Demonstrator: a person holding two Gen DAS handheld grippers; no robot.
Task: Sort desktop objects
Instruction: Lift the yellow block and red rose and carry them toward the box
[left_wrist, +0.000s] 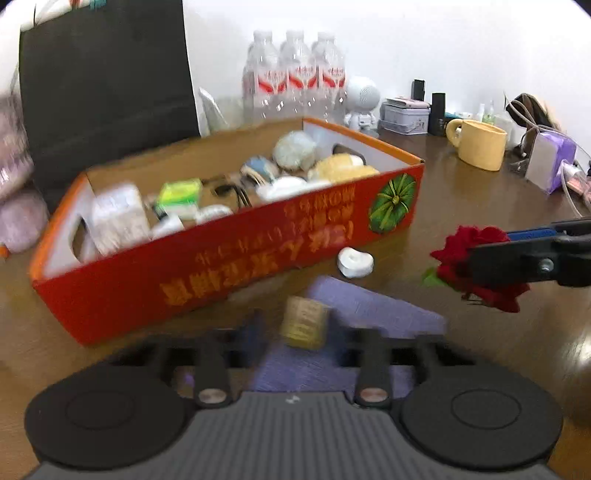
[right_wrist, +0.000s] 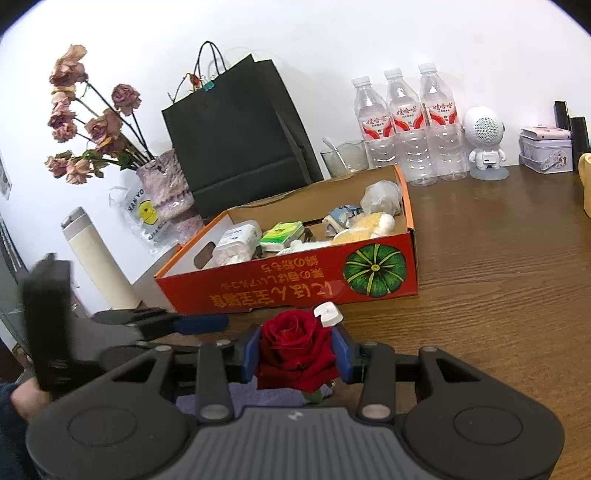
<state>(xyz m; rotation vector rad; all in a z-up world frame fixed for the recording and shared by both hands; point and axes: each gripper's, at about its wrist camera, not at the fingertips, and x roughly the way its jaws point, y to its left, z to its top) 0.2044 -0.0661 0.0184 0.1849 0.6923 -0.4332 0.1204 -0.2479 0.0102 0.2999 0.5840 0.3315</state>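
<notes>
Left gripper (left_wrist: 303, 326): ribbed grey body with a small white mark, two round black discs at its flanks, black link arms pinned with silver-capped bolts. Right gripper (right_wrist: 295, 350): same grey ribbed housing and black discs, blue pads (right_wrist: 249, 354) on black fingers, silver screws at the joints. Dark blue sleeve (right_wrist: 7, 435) at the frame's lower left edge

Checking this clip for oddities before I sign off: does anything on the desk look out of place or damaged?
Yes: the flowers in the vase left of the black bag are dried and drooping. A small white heart-shaped item lies loose on the desk in front of the red box, not in it.
</notes>
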